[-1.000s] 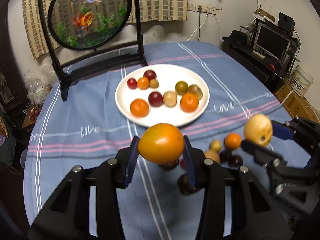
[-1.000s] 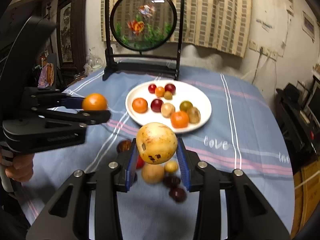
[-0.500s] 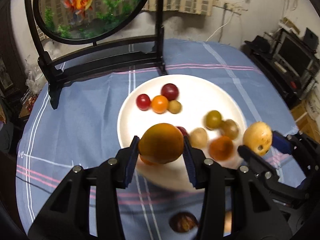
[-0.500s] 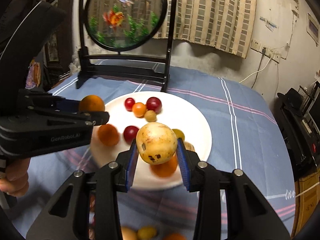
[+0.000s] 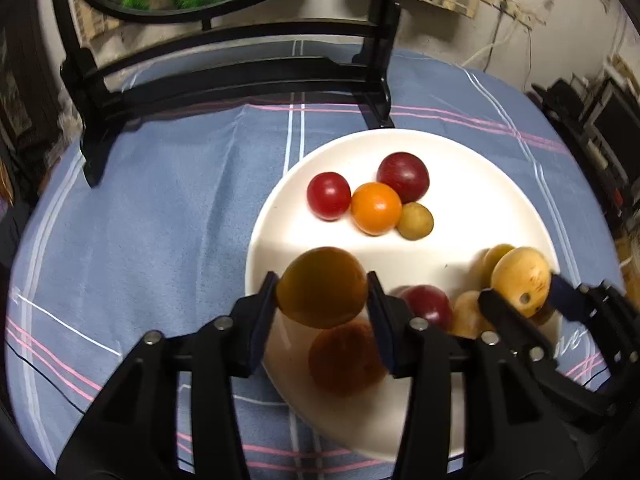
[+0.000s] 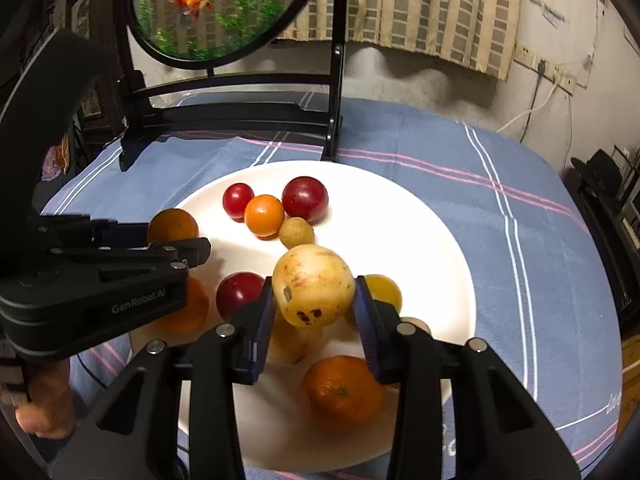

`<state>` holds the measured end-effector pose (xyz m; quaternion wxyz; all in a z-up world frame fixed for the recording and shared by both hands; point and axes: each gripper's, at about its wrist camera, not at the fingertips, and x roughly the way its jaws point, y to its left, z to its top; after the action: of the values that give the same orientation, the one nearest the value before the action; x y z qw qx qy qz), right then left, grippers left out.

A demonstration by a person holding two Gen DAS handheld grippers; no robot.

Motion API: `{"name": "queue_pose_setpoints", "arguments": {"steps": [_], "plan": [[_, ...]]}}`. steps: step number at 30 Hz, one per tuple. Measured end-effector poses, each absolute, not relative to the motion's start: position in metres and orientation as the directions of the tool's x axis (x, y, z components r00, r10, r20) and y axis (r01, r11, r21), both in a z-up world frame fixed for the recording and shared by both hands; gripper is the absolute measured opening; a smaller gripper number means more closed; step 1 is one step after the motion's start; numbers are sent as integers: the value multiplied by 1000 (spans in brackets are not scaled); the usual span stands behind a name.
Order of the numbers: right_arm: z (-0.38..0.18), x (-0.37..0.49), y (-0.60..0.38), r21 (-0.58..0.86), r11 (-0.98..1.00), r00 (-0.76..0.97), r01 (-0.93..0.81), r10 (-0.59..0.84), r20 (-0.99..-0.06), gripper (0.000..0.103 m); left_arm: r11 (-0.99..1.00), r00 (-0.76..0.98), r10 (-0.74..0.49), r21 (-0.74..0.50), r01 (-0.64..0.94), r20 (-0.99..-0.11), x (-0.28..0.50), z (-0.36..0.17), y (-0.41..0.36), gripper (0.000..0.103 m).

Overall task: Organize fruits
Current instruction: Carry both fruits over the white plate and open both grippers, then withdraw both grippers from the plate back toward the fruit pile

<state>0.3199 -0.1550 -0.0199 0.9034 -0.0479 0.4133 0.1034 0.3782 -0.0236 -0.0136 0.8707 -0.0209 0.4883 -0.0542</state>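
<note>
Fruits [image 6: 264,215] piled on white plate [image 6: 432,240], blue striped cloth [image 6: 520,216] under it, fish screen [image 6: 224,4] behind. Left gripper [image 5: 322,292] jaws just widening around orange fruit [image 5: 322,286]; right gripper [image 6: 314,300] clamps yellow fruit [image 6: 314,285] above plate.

orange fruit [image 5: 322,286] and speckled yellow fruit [image 6: 314,285] hang over the white plate [image 6: 420,240].
</note>
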Motion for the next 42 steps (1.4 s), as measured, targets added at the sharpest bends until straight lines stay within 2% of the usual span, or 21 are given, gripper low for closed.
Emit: {"name": "queue_pose_setpoints", "arguments": {"steps": [1,3,4,7,9,19,23,35,40,42], "plan": [[-20,320,-155,1,975,635,-223,146,-758,41,992,525,-128,-107,70,-841,376,-12,-22,71],[-19,318,-156,-5,978,651,-208,135,-747,63,992,557,-128,-103,76,-821,372,-7,-22,80],[-16,314,-157,-15,981,676,-193,122,-726,63,992,569,-121,-85,89,-814,369,-4,-24,81],[-7,304,-158,-56,980,724,-189,100,-682,63,993,577,-116,-76,93,-808,362,3,-23,82],[-1,298,-165,-27,982,727,-185,119,-676,64,991,567,-130,-89,99,-813,356,5,-22,82],[19,230,-204,64,984,725,-167,167,-669,64,986,635,-118,-14,167,-763,282,35,-27,84],[17,198,-215,28,990,731,-140,122,-671,64,983,662,-115,11,182,-741,240,39,-31,88],[4,136,-228,99,990,713,-99,140,-687,64,977,650,-159,-26,210,-744,173,24,-37,89],[-9,125,-231,126,982,699,-143,190,-689,65,973,645,-158,-6,231,-748,163,-2,-39,90],[-15,127,-234,151,977,695,-151,214,-686,65,966,607,-167,-5,259,-777,163,-18,-40,90]]}}
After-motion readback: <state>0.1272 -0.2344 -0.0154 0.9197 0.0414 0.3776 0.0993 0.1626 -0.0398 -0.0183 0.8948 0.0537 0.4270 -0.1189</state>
